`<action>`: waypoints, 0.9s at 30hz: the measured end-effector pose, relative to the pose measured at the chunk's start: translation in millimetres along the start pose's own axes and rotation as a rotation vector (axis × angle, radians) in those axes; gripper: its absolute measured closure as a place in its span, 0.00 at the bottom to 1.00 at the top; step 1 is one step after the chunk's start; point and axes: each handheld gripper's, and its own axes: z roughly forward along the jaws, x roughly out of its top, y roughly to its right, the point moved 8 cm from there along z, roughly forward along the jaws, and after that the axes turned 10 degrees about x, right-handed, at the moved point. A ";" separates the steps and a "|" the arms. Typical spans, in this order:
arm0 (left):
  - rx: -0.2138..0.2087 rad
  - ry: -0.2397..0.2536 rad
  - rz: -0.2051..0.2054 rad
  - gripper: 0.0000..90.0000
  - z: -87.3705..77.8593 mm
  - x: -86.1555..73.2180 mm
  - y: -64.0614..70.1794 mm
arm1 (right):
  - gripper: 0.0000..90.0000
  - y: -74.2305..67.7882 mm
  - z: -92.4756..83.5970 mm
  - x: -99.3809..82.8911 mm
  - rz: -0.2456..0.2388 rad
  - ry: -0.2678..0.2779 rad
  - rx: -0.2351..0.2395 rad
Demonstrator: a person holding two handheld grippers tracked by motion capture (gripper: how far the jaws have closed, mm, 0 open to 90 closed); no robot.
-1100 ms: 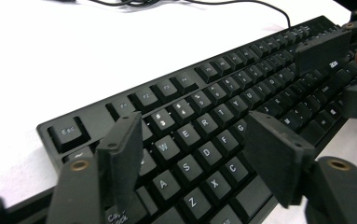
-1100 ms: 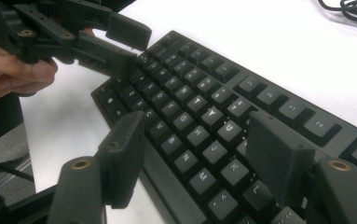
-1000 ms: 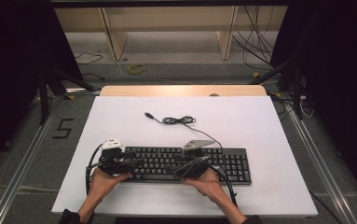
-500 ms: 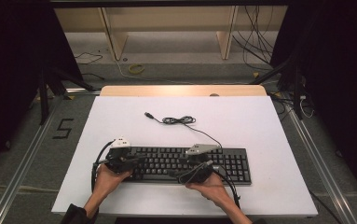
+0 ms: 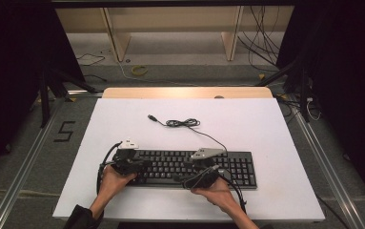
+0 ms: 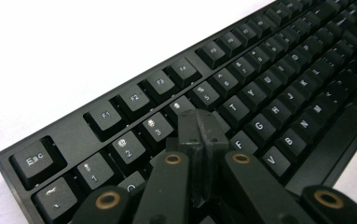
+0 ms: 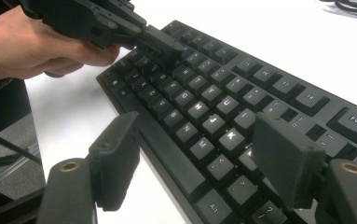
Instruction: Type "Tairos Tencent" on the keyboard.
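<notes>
Pressing keys with its jaws just clenched empty, the left hand-held gripper (image 6: pixel 199 135) meets a stiff, light keyboard (image 5: pixel 189 168), best gripped at its edges; the right hand-held gripper (image 7: pixel 199 163) hangs released.

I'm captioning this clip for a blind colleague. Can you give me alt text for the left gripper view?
The left claw, its two black jaws pressed together with nothing between them, rests its tip on the letter keys of a black keyboard near the E and R keys. The keyboard runs diagonally across a white table, Esc key at lower left.
</notes>
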 end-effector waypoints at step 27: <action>-0.039 0.055 -0.066 0.57 -20.7 3.3 6.2 | 0.64 2.0 4.8 7.6 -0.028 0.007 -0.025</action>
